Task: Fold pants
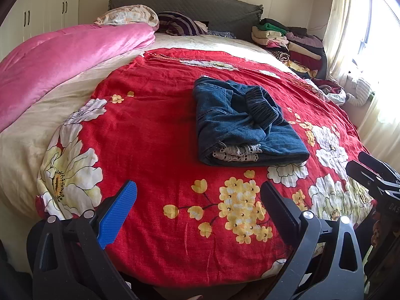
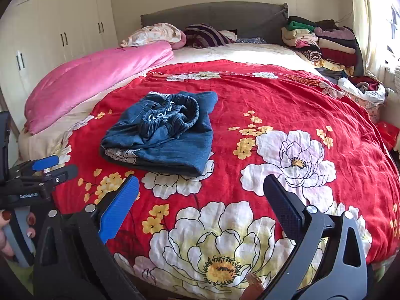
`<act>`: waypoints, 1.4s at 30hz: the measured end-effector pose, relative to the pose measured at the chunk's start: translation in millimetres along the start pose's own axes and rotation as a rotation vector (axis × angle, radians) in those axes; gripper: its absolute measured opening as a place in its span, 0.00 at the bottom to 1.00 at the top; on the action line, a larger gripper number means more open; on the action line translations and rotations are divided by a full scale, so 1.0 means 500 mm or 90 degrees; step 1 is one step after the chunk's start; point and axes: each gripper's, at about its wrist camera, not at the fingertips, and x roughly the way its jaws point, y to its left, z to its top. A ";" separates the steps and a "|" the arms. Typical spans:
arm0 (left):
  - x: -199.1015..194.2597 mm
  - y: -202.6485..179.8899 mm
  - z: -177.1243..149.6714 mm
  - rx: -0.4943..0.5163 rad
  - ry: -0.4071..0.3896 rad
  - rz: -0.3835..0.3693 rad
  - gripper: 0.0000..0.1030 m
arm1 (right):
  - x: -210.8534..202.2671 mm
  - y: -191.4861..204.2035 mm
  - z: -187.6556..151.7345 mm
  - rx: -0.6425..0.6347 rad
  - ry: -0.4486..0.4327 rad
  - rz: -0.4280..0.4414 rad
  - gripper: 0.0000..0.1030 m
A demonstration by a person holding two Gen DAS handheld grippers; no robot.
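1. Left wrist view: the left gripper (image 1: pixel 198 195) has its fingers spread wide and grasps nothing, low over the near edge of the bed (image 1: pixel 25 135).
2. The pants (image 1: pixel 246 122), blue denim, lie folded into a compact bundle on the red floral sheet (image 1: pixel 155 130), well ahead of the fingers, with the elastic waistband bunched on top and a strip of lace showing at the near fold.
3. The right gripper (image 1: pixel 370 172) shows at the right edge; I cannot tell its state from here.
4. A pink quilt (image 1: pixel 62 57) lies along the left of the bed, pillows (image 1: pixel 130 15) sit at the grey headboard (image 1: pixel 185 2), and a stack of folded clothes (image 1: pixel 290 40) stands at the far right corner by the curtained window (image 1: pixel 362 25).
5. Right wrist view: the right gripper (image 2: pixel 201 195) is released, fingers wide apart, holding nothing.
6. The pants (image 2: pixel 162 135) rest ahead and to the left on the sheet (image 2: pixel 287 105).
7. The left gripper (image 2: pixel 53 166) sits at the left edge, just apart from the pants.
8. A white wardrobe (image 2: pixel 62 25) lines the left wall.
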 end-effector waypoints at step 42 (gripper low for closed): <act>0.023 0.023 -0.001 -0.004 0.040 0.047 0.96 | 0.006 -0.030 -0.014 0.014 0.019 -0.033 0.91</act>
